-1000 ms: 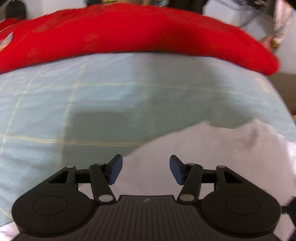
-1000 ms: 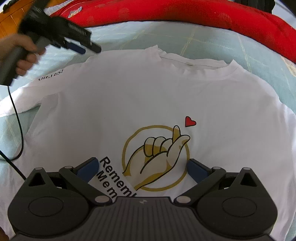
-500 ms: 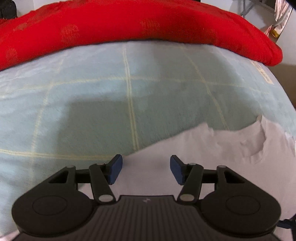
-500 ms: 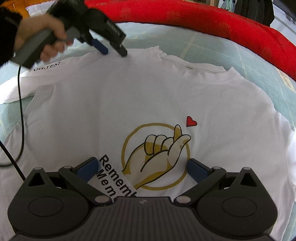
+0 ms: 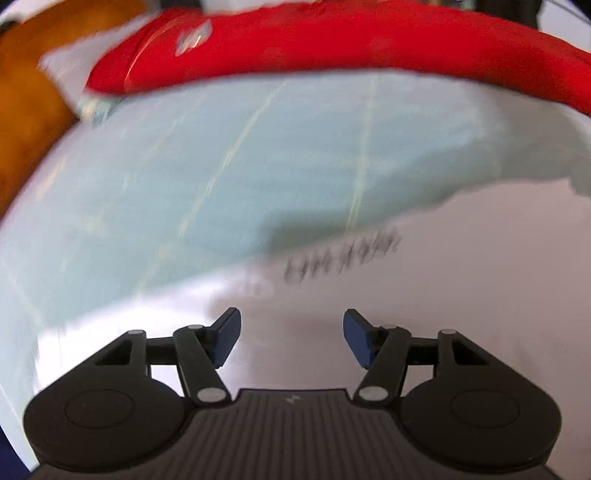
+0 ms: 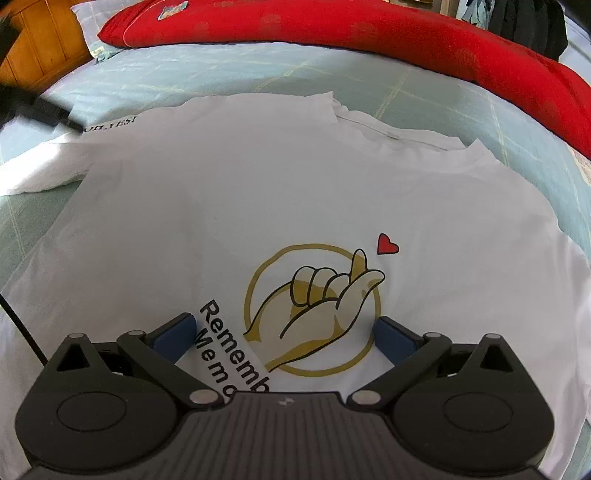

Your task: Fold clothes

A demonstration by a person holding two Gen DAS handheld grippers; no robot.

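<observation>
White cotton T-shirt with gold finger-heart print (image 6: 280,206) flat on pale blue checked bedsheet (image 6: 229,77), long red pillow (image 6: 332,33) beyond. Left gripper (image 5: 291,338) over left sleeve – jaws just widened, nothing between. Right gripper (image 6: 286,332) at near hem – spread wide, empty.

Two downward wrist views, sharing white shirt (image 6: 229,206) and bedsheet (image 5: 258,155).

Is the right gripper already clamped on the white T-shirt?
No. The right gripper has its jaws wide apart over the flat white T-shirt, with no fabric pinched between its blue pads.
</observation>
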